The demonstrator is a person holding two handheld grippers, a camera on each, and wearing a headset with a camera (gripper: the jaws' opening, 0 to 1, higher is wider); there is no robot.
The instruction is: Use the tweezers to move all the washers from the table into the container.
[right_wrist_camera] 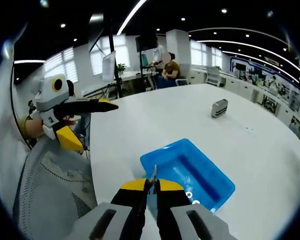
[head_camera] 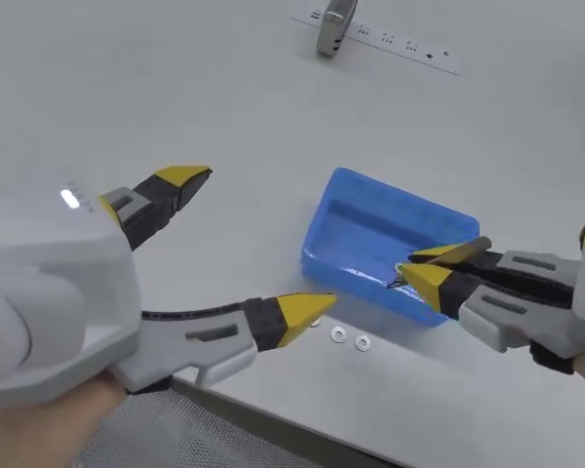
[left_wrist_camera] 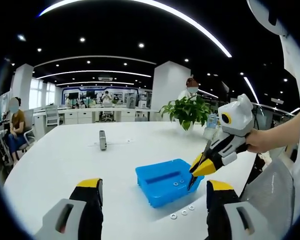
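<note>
The blue container (head_camera: 370, 229) sits on the white table, and I can make out a couple of small washers inside it (left_wrist_camera: 176, 183). Three washers (head_camera: 338, 334) lie on the table just in front of its near wall; they are also in the left gripper view (left_wrist_camera: 184, 212). My right gripper (head_camera: 427, 265) is shut on the slim tweezers (right_wrist_camera: 153, 175), whose tip (head_camera: 397, 283) hangs over the container's near right part. I cannot tell whether the tip holds a washer. My left gripper (head_camera: 249, 244) is held open wide to the left of the container, with nothing between its jaws.
A small silver device (head_camera: 333, 24) stands at the far side of the table beside a white power strip (head_camera: 400, 44). The table's front edge (head_camera: 273, 424) runs just below the washers, with a grey mesh seat (head_camera: 146, 444) under it. People sit at desks in the background.
</note>
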